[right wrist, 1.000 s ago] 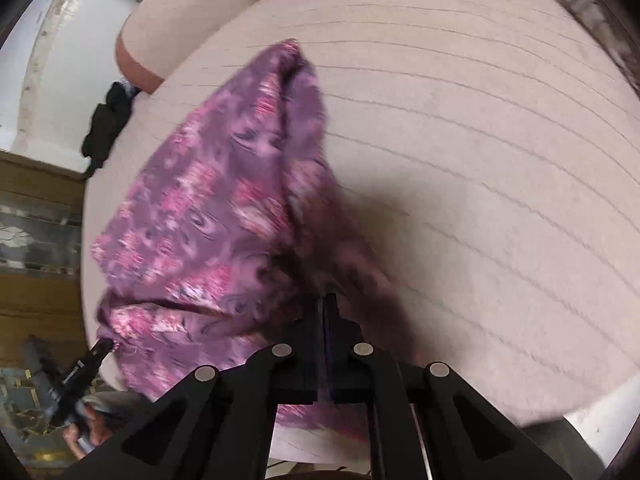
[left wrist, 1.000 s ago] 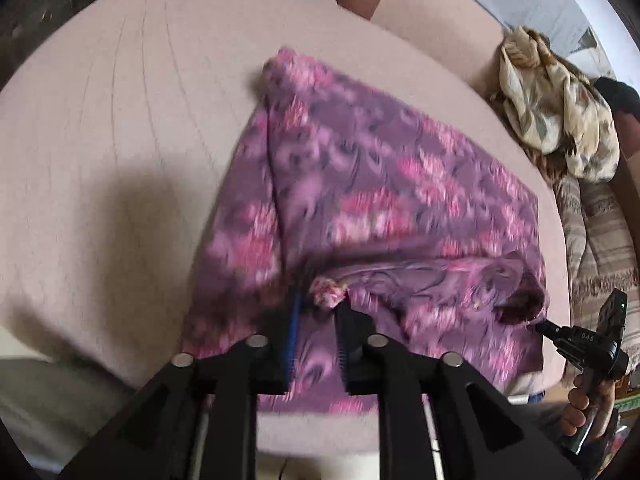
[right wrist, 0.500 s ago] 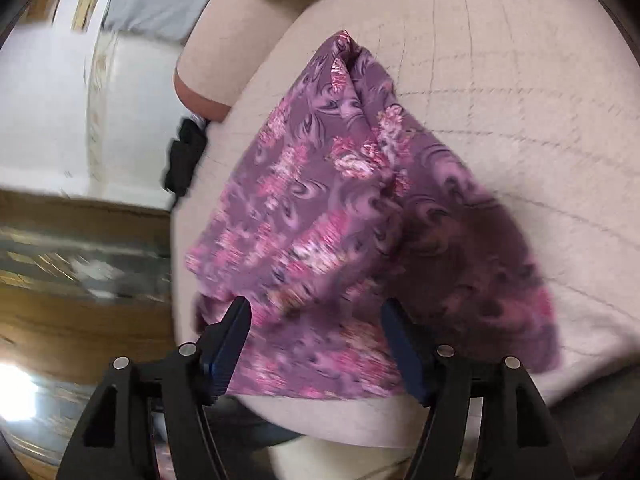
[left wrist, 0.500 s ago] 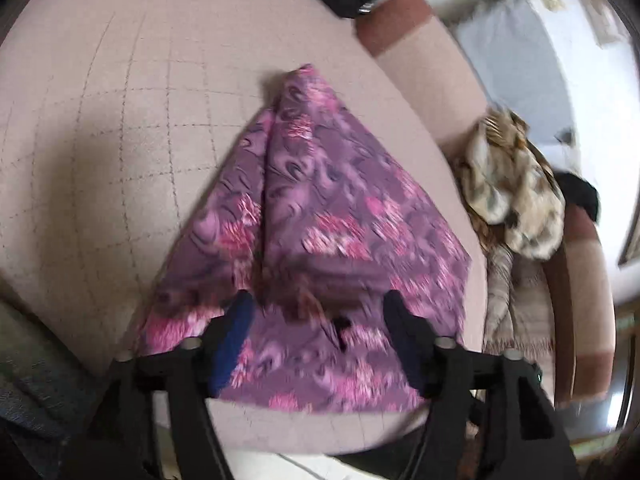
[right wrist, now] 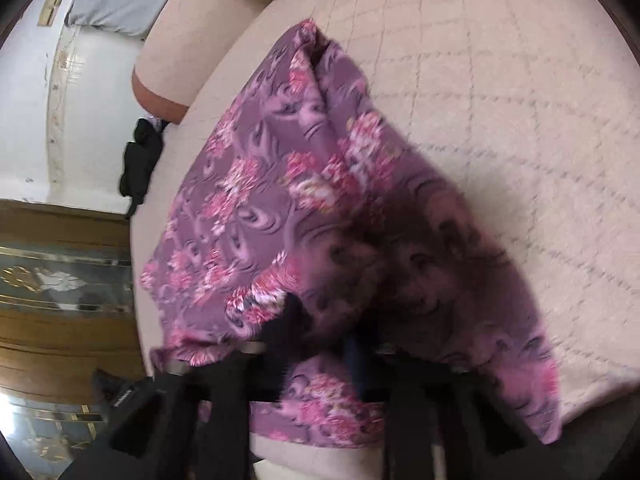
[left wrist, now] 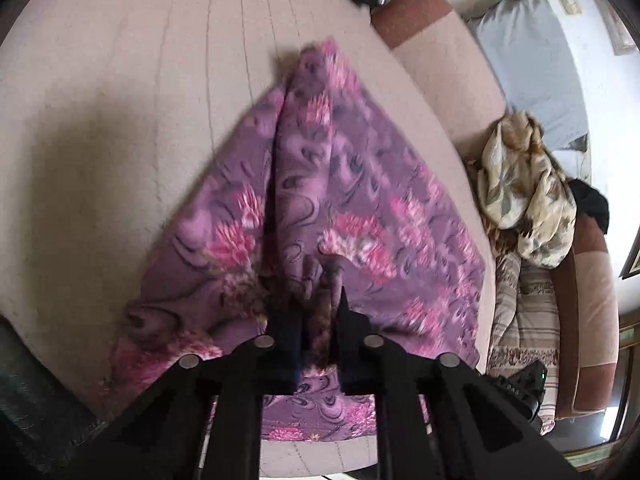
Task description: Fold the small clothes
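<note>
A purple garment with pink flowers (left wrist: 360, 200) lies in a rough triangle on the pinkish quilted cushion (left wrist: 120, 120), its point away from me. My left gripper (left wrist: 318, 300) is at the garment's near edge, jaws closing, with a bunched fold pinched between the fingers. In the right wrist view the same garment (right wrist: 260, 200) drapes over my right gripper (right wrist: 324, 328). Its jaws are closing on the near hem, and cloth partly hides the fingers.
A crumpled cream floral cloth (left wrist: 524, 192) lies on the sofa to the right, above a striped cloth (left wrist: 528, 312). A grey pillow (left wrist: 532, 60) leans behind them. A black item (right wrist: 138, 164) hangs at the cushion's edge. A wooden cabinet (right wrist: 60, 280) stands beyond that edge.
Both grippers stood wide open over the garment half a second ago and have now closed on folds at its near edge. The cloth now lies bunched over the right fingers.
</note>
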Motion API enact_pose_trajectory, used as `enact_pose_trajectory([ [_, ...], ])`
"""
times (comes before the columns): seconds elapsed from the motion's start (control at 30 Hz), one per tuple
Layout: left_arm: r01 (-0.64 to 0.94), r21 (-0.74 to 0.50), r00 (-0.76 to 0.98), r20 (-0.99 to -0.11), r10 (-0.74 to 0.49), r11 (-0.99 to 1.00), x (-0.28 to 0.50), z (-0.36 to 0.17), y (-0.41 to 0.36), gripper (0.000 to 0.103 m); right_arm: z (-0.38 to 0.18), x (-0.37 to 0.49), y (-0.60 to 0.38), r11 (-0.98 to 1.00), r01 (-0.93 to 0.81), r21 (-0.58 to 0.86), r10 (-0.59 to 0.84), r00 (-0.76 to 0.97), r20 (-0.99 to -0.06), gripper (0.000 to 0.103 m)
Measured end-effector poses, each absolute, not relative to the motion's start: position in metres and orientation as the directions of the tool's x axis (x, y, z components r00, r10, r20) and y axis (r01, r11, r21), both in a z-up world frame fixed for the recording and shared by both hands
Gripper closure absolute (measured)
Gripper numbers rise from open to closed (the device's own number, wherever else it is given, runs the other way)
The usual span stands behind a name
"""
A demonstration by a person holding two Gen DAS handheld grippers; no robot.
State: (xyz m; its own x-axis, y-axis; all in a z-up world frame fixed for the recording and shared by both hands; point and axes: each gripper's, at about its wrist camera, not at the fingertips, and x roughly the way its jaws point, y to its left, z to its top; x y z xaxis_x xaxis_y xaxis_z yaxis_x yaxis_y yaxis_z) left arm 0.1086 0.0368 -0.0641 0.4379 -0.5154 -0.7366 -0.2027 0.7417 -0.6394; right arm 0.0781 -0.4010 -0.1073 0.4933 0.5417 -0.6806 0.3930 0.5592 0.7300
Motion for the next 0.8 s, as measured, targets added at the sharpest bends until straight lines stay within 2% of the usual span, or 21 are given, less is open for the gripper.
enact_pose_trajectory([
  [0.13, -0.126, -0.692, 0.516, -0.657, -0.549, 0.710, 0.089, -0.021, 0.049, 0.093, -0.076, 0.060, -0.416, 0.534, 0.345, 0.772, 0.512, 0.595, -0.620, 0.095],
  [0.2, -0.078, -0.644, 0.518, -0.678, -0.521, 0.761, 0.079, -0.009, 0.046, 0.093, -0.059, 0.046, -0.414, 0.547, 0.310, 0.778, 0.494, 0.631, -0.598, 0.095],
  [0.27, -0.041, -0.532, 0.508, -0.740, -0.441, 0.846, 0.076, -0.014, 0.037, 0.093, -0.055, 0.036, -0.405, 0.586, 0.307, 0.750, 0.475, 0.620, -0.625, 0.095],
  [0.33, -0.095, -0.436, 0.451, -0.820, -0.352, 0.895, 0.083, -0.041, 0.033, 0.093, -0.072, 0.038, -0.393, 0.635, 0.351, 0.688, 0.462, 0.541, -0.703, 0.095],
  [0.37, -0.134, -0.441, 0.420, -0.836, -0.353, 0.887, 0.085, -0.052, 0.033, 0.094, -0.089, 0.044, -0.387, 0.639, 0.390, 0.663, 0.475, 0.478, -0.739, 0.095],
  [0.43, -0.139, -0.458, 0.427, -0.828, -0.364, 0.878, 0.082, -0.052, 0.033, 0.094, -0.103, 0.047, -0.387, 0.594, 0.445, 0.671, 0.498, 0.451, -0.740, 0.095],
  [0.53, -0.088, -0.441, 0.481, -0.804, -0.350, 0.893, 0.078, -0.037, 0.030, 0.094, -0.075, 0.045, -0.392, 0.640, 0.383, 0.666, 0.441, 0.527, -0.727, 0.095],
  [0.6, -0.109, -0.403, 0.449, -0.835, -0.317, 0.909, 0.084, -0.047, 0.026, 0.094, -0.069, 0.050, -0.388, 0.683, 0.365, 0.632, 0.411, 0.523, -0.746, 0.095],
  [0.67, -0.116, -0.360, 0.409, -0.866, -0.286, 0.926, 0.085, -0.059, 0.022, 0.094, -0.088, 0.061, -0.380, 0.694, 0.407, 0.593, 0.418, 0.443, -0.793, 0.095],
  [0.8, -0.074, -0.290, 0.465, -0.857, -0.225, 0.954, 0.079, -0.044, 0.013, 0.094, -0.080, 0.059, -0.376, 0.720, 0.393, 0.572, 0.392, 0.450, -0.802, 0.095],
])
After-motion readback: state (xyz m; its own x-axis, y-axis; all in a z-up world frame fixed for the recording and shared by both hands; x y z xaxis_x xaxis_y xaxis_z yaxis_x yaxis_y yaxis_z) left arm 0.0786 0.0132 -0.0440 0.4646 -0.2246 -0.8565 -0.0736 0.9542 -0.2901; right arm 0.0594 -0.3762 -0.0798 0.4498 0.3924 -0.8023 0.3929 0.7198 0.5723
